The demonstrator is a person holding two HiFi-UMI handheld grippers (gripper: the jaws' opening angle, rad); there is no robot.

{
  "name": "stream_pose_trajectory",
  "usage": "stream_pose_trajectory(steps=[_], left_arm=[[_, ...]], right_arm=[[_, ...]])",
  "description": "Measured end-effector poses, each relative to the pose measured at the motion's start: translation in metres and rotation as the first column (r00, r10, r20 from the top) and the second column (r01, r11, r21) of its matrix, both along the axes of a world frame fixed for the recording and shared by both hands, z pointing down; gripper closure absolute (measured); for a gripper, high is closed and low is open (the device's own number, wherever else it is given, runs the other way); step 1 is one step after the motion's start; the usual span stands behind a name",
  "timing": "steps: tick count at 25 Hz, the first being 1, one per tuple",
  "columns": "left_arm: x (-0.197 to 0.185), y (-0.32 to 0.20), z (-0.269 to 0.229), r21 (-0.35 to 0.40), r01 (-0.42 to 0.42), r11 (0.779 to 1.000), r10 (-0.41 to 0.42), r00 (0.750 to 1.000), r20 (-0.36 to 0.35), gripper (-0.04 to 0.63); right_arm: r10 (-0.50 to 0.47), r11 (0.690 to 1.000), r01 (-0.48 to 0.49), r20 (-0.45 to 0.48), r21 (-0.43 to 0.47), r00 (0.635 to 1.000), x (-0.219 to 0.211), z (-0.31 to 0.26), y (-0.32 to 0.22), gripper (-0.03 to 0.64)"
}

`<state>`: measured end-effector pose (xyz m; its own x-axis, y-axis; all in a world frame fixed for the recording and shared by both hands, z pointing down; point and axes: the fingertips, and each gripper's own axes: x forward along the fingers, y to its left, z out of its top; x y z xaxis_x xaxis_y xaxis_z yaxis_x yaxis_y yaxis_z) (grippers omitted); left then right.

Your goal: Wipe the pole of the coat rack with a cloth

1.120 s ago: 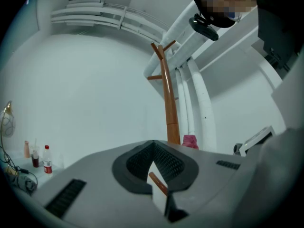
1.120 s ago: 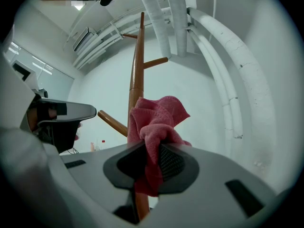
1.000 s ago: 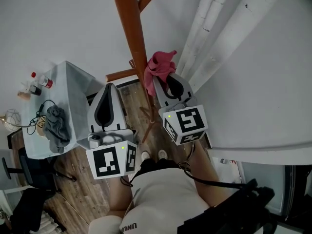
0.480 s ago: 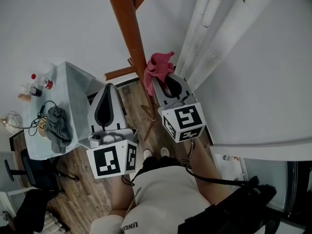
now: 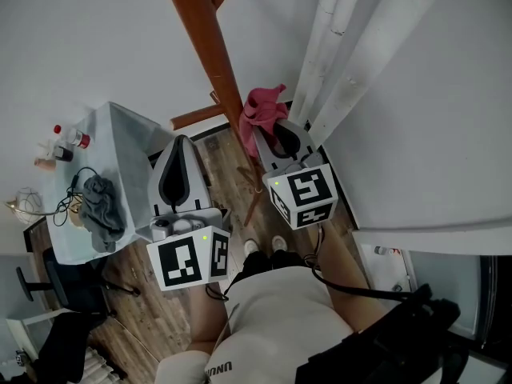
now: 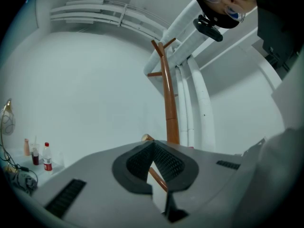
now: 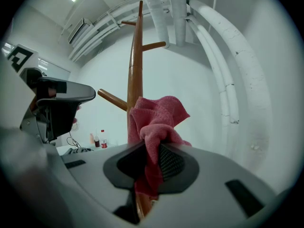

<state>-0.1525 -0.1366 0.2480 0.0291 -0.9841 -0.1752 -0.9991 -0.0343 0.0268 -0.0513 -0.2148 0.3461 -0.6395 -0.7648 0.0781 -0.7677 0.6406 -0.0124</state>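
"Cloth (image 5: 262, 112) first: where is it?"

"Pinched in the right gripper (image 5: 272, 132). In the right gripper view both pads are closed on a fold of the pink cloth (image 7: 156, 120), and the rest of it bunches up above the right gripper (image 7: 151, 158)."

"And against the pole (image 5: 210, 46)?"

"In the head view the bunch sits right at the pole's right side, below the short peg (image 5: 194, 121) that sticks out to the left. From the right gripper it covers part of the pole (image 7: 134, 65). It looks to be touching, though how firmly cannot be told."

"What about the left gripper (image 5: 181, 142)?"

"It hangs to the left of the pole, apart from it, over the wood floor (image 5: 228, 174). In its own view the left gripper (image 6: 153, 146) has its pad tips together with nothing held. The pole (image 6: 168, 103) rises beyond it."

"Anything else around?"

"White pipes (image 5: 344, 46) run up the wall just right of the pole. A pale table (image 5: 128, 134) stands at the left, with a grey rag (image 5: 100, 214), cables and small bottles (image 5: 70, 138) on it."
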Motion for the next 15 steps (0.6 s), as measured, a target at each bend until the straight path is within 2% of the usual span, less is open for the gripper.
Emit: stream_pose_trajectory(steps=[15], left_arm=[[0.006,-0.005,0.010,-0.031,-0.011,0.999,0.011,1.000,0.005,0.589]], right_arm=[[-0.002,0.999,0.001,-0.021,-0.055,1.000,0.000,0.026,0.002,0.548]])
